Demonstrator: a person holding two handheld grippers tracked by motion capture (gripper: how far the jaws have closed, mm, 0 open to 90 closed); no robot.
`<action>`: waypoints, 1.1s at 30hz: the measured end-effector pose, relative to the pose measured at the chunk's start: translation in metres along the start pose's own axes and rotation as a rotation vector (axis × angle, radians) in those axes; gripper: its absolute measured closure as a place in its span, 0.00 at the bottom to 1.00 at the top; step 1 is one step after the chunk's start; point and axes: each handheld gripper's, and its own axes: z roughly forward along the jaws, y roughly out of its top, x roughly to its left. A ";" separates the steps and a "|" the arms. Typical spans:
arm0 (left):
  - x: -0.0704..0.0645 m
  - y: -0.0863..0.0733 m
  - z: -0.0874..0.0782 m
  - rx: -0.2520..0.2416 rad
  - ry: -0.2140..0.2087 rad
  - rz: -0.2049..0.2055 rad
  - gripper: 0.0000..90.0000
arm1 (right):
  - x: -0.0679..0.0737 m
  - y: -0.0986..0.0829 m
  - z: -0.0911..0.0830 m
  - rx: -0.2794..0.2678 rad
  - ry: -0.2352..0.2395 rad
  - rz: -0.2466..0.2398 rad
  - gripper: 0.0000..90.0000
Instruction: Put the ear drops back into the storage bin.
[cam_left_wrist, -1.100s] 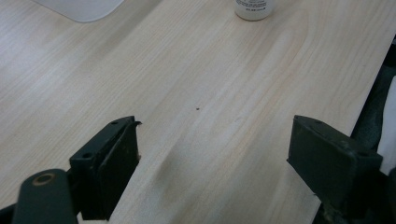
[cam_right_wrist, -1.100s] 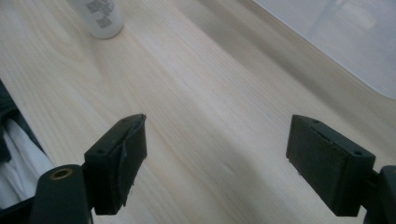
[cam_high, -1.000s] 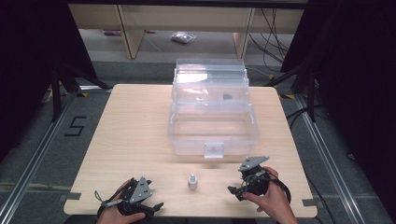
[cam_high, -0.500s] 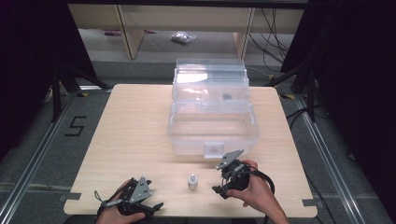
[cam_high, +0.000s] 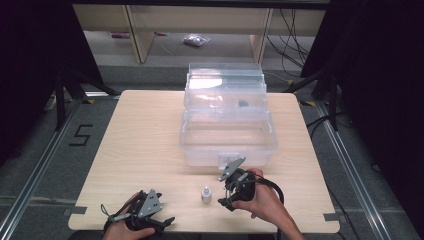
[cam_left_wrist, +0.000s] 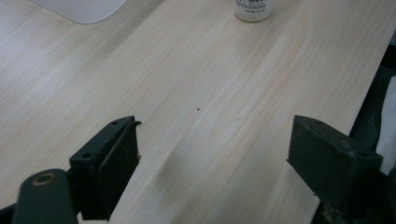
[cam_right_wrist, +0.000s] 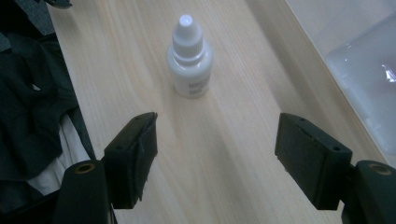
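Two spread jaws of the right gripper (cam_right_wrist: 215, 140) line up on the upright white dropper bottle (cam_right_wrist: 189, 58) just ahead, poised, apparently, to advance and pinch it.

Lab/test rig — taped floor mark "5" (cam_high: 81, 135), cables (cam_high: 292, 22), black curtains (cam_high: 380, 75).

Black claws (cam_high: 231, 195), grey three-cornered plates, black cables

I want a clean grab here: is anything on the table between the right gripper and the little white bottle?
Nothing visible. The right gripper faces the white bottle with its jaws open, and only bare table lies between them. The clear box sits off to one side, out of the path.
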 end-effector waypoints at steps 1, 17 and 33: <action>-0.001 0.000 0.000 -0.005 -0.003 -0.021 0.17 | 0.001 0.002 0.000 0.003 -0.001 0.006 0.34; 0.000 0.000 0.000 0.012 0.000 0.001 0.17 | 0.009 0.028 0.015 0.053 0.044 -0.065 0.41; -0.001 0.001 0.000 0.005 -0.003 -0.006 0.17 | 0.011 0.040 0.040 0.107 0.043 -0.097 0.46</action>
